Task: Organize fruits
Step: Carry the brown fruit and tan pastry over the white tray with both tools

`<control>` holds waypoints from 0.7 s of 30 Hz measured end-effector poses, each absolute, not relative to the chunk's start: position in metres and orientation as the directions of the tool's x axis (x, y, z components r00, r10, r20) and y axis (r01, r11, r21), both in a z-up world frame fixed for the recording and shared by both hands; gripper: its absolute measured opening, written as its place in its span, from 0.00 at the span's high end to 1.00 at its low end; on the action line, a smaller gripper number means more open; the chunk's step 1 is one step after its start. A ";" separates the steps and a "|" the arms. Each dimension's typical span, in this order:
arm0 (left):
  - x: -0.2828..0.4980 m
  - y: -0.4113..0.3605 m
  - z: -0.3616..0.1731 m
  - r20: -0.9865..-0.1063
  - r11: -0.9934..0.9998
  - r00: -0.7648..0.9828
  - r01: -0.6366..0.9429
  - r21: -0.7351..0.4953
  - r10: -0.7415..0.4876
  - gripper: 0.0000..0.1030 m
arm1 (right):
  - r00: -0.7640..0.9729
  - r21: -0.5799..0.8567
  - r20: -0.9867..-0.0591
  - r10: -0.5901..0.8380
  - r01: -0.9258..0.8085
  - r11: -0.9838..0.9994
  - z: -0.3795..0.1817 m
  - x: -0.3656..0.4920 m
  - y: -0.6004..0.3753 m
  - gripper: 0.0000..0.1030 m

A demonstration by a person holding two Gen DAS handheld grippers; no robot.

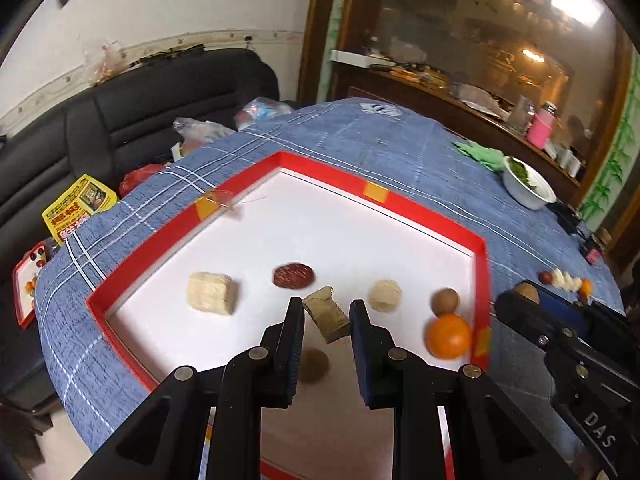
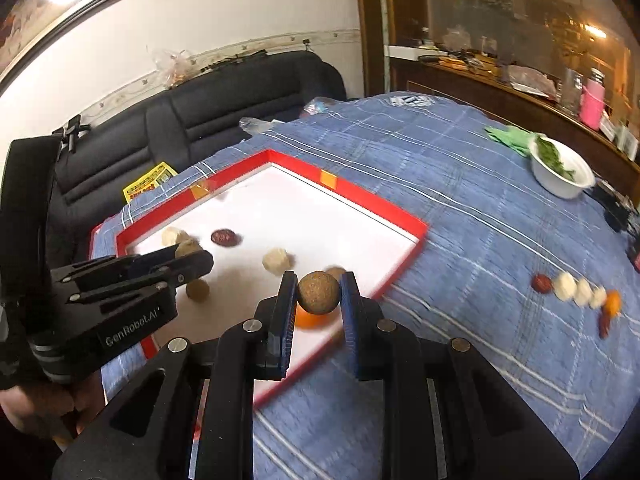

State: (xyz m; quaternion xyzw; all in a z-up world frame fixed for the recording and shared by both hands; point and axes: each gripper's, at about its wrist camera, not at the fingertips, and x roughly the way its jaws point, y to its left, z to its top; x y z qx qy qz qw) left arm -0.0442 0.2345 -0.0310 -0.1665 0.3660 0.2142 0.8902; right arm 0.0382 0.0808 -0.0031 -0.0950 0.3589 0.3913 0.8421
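Much bare floor inside red-rimmed tray (image 1: 384, 196)

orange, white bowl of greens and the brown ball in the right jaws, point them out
orange (image 1: 448, 336), left wrist view, middle of its peel
white bowl (image 2: 560, 184), right wrist view, outer wall below the greens
brown ball (image 2: 319, 293), right wrist view, centre of its front

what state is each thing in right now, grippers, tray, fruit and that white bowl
left gripper: shut on a tan block, lifted
right gripper: shut on a brown ball, lifted
red tray: flat on the cloth, holding loose pieces
orange: resting in the tray corner
white bowl: upright, greens inside
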 end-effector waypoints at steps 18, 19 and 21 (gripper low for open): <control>-0.021 0.261 -0.041 -0.750 0.831 0.592 -0.546 -0.104 0.295 0.79 | 0.413 0.166 -0.730 0.544 -0.665 0.728 -0.035 0.094 0.131 0.80; -0.020 0.261 -0.042 -0.753 0.831 0.588 -0.548 -0.100 0.297 0.79 | 0.414 0.166 -0.732 0.541 -0.662 0.731 -0.036 0.095 0.132 0.80; -0.016 0.262 -0.045 -0.764 0.828 0.575 -0.552 -0.097 0.294 0.79 | 0.413 0.167 -0.739 0.532 -0.652 0.739 -0.039 0.098 0.132 0.80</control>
